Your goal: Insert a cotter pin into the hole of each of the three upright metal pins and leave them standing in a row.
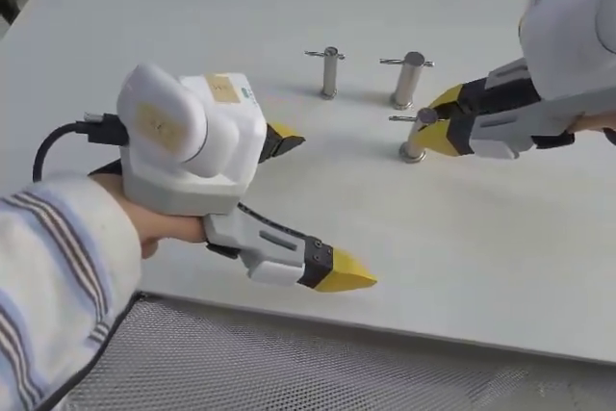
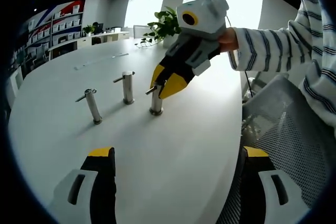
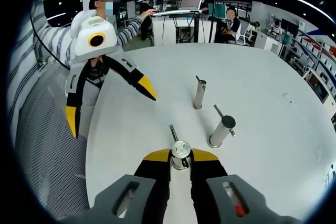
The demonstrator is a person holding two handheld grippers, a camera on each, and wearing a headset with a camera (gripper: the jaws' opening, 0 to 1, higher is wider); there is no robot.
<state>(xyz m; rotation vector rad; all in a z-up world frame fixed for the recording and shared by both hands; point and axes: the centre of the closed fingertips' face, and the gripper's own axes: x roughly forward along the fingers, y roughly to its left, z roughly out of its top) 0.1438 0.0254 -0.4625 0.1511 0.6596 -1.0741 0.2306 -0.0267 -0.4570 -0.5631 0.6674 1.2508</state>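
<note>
Right claw (image 3: 180,157) is clamped on the head of the front metal pin (image 3: 180,149), low centre in the right gripper view, jaws snug on both sides. A cotter pin (image 3: 172,131) pokes through that head. Above and right stand the thick pin (image 3: 220,132) and the slim pin (image 3: 199,94), each cross-pinned, all upright on the white counter (image 3: 262,77). Left claw (image 1: 322,209), left of the head view, gapes wide, holding nothing.
</note>
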